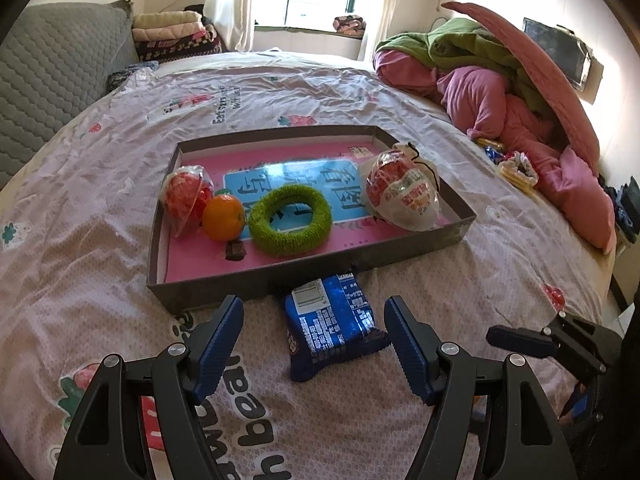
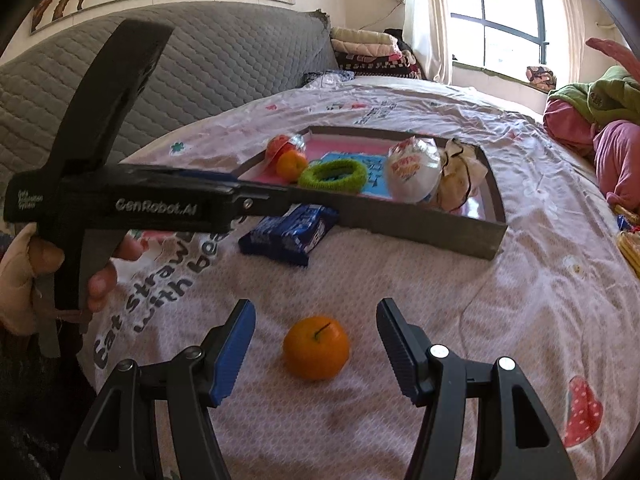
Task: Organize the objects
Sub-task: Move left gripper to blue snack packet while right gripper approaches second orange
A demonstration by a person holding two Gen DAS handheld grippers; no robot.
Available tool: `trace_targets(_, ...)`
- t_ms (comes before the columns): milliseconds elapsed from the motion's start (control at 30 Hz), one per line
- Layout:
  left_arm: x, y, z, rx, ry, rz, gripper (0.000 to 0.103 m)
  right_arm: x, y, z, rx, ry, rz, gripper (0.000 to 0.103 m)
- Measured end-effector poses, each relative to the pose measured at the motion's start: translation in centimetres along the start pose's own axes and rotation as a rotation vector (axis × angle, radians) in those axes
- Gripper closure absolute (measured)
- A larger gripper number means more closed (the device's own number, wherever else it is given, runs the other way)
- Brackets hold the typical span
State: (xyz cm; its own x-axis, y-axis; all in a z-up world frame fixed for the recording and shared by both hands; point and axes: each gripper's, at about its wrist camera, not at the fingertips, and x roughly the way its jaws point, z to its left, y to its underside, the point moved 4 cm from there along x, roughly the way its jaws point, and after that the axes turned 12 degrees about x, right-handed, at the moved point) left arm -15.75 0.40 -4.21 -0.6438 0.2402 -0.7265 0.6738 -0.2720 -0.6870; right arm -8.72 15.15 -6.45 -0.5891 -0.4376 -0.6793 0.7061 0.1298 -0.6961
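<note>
A blue snack packet [image 1: 332, 332] lies on the bedspread just in front of the grey tray [image 1: 312, 280]. My left gripper [image 1: 314, 312] stands open, a pad on either side of the packet's near end, neither touching it. A loose orange [image 2: 317, 347] sits on the bedspread between the open fingers of my right gripper [image 2: 316, 312], untouched. In the tray are another orange [image 1: 223, 217], a green fuzzy ring [image 1: 291, 220], a red ball in clear wrap [image 1: 186, 196] and a white wrapped packet [image 1: 404, 192].
A hand [image 2: 24, 272] holds the left gripper's body [image 2: 160, 204], which crosses the right wrist view. A small drawstring bag [image 2: 460, 176] sits at the tray's right end. Pink and green bedding [image 1: 500, 92] is piled at the right, a grey headboard [image 1: 52, 72] stands at the left.
</note>
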Motion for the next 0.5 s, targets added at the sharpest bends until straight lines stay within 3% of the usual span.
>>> trace_targets(500, 3.0, 0.4, -1.1, -0.015, -0.023, 0.053, 0.029, 1.9, 2.3, -0.1, -0.036, 0.021, 0.042, 0.040)
